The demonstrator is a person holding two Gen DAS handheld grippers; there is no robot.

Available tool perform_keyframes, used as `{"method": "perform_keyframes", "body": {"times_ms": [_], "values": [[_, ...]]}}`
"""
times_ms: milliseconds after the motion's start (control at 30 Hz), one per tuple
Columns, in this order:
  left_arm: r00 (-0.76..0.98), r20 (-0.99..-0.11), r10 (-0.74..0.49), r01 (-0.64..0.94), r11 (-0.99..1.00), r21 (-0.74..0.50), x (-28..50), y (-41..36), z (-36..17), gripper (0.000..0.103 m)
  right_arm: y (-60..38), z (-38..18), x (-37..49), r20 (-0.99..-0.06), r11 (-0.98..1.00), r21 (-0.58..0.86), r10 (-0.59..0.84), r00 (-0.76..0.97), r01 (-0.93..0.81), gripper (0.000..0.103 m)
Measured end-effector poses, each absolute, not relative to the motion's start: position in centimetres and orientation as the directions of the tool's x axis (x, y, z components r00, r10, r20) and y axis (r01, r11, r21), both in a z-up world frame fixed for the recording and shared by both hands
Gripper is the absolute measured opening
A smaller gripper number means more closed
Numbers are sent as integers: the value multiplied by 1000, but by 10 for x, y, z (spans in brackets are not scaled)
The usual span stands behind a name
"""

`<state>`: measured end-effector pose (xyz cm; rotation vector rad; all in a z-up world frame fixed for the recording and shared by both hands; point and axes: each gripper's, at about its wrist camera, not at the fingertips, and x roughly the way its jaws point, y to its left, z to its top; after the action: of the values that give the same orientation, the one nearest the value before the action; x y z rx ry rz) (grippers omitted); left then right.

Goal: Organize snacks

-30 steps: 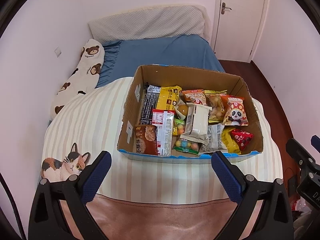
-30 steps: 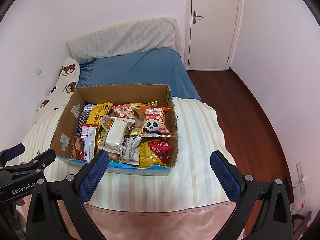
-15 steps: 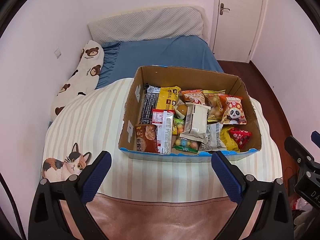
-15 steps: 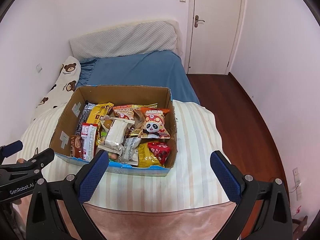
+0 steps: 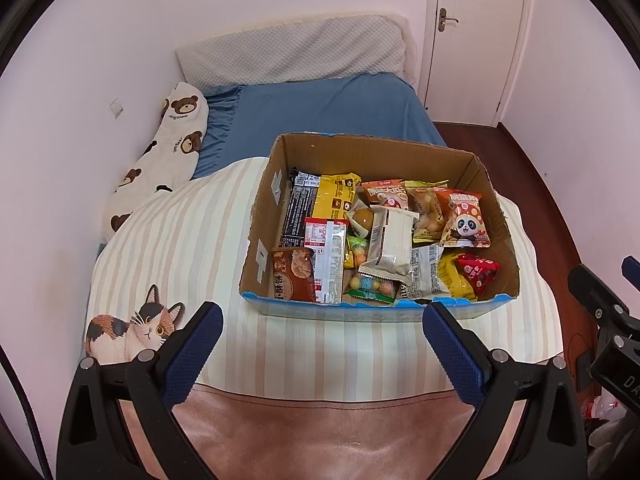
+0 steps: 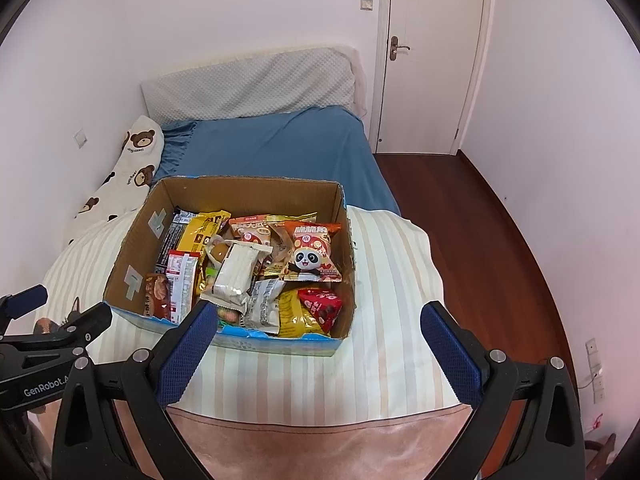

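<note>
Bedroom, striped cream quilt | brown cardboard box of light, crinkly foil snack packets; pinch sealed edges | left tongs, right tongs both released, empty

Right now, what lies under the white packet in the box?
The white packet lies on a silver packet and a candy pack in the box. Anything deeper is hidden.
</note>
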<state>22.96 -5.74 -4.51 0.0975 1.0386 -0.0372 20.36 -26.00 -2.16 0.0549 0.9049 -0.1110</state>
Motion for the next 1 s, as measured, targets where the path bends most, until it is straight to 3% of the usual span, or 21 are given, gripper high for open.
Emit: {"method": "perform_keyframes", "body": {"times_ms": [1000], "values": [[525, -851, 13, 74, 995, 61, 225, -55, -37, 102, -258, -21, 199, -791, 992, 16, -62, 608, 121, 103]]}}
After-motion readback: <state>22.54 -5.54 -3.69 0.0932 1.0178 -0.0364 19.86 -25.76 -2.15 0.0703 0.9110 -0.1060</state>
